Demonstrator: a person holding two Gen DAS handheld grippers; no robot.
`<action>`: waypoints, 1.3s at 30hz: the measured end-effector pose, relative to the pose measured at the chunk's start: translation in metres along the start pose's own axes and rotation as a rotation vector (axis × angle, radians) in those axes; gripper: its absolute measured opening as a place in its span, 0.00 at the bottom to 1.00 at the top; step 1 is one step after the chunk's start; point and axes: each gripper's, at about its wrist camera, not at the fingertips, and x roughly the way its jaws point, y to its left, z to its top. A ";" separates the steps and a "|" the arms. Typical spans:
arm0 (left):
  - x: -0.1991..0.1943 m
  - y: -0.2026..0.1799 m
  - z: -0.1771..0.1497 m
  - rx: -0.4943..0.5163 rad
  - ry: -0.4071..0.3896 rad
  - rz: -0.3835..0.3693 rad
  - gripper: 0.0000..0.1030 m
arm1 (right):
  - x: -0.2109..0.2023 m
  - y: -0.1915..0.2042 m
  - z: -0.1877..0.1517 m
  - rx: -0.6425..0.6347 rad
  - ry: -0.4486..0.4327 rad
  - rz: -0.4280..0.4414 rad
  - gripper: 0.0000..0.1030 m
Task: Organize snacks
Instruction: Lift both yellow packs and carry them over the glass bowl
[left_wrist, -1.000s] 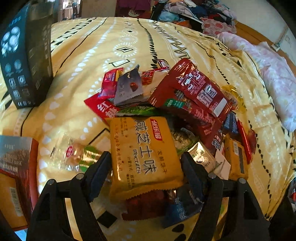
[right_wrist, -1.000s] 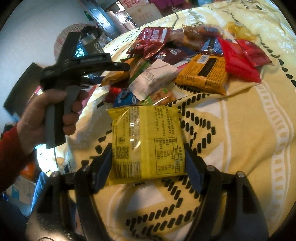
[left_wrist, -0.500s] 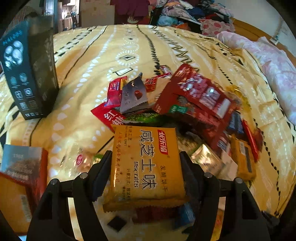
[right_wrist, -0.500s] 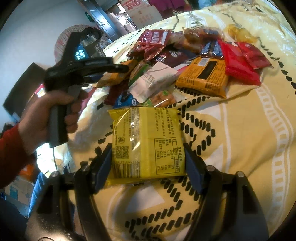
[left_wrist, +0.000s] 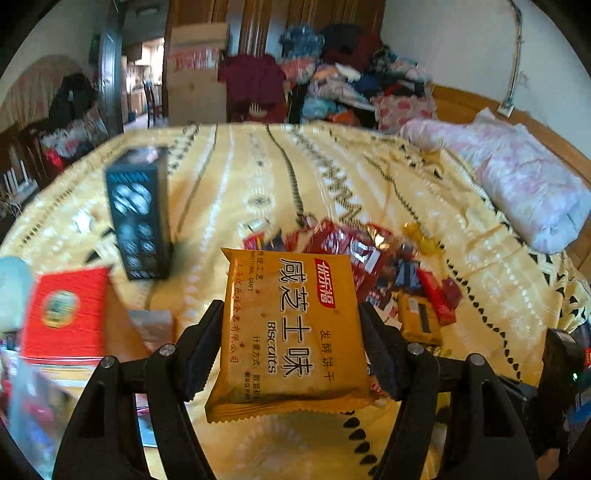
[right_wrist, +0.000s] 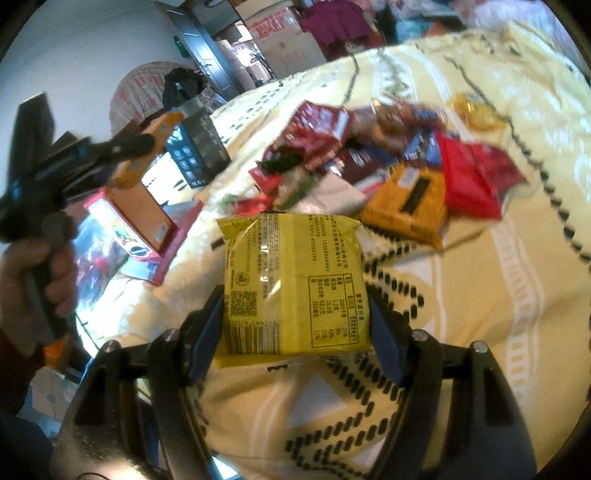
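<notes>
The left gripper (left_wrist: 291, 332) is clamped on an orange biscuit packet (left_wrist: 290, 332), its two jaws pressing the packet's side edges and holding it in the air above the yellow bedspread (left_wrist: 369, 177). The right gripper (right_wrist: 295, 314) is likewise closed on a yellow packet (right_wrist: 293, 284), held flat by its sides and clear of the bed. The rest of the snack pile (right_wrist: 388, 166) lies further back on the bedspread.

Both packets look light and flat, with thin glossy film that is probably slippery. The biscuits inside likely make them fairly stiff but breakable, so a gentle squeeze across the wide middle of the sides, away from the crimped ends, seems safest.
</notes>
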 end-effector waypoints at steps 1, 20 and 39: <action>-0.013 0.004 0.002 0.000 -0.020 0.008 0.70 | -0.002 0.004 0.003 -0.009 -0.006 -0.004 0.70; -0.170 0.153 0.012 -0.189 -0.269 0.342 0.70 | -0.024 0.178 0.128 -0.304 -0.205 0.062 0.70; -0.224 0.286 -0.022 -0.368 -0.237 0.531 0.70 | 0.037 0.377 0.158 -0.525 -0.145 0.296 0.70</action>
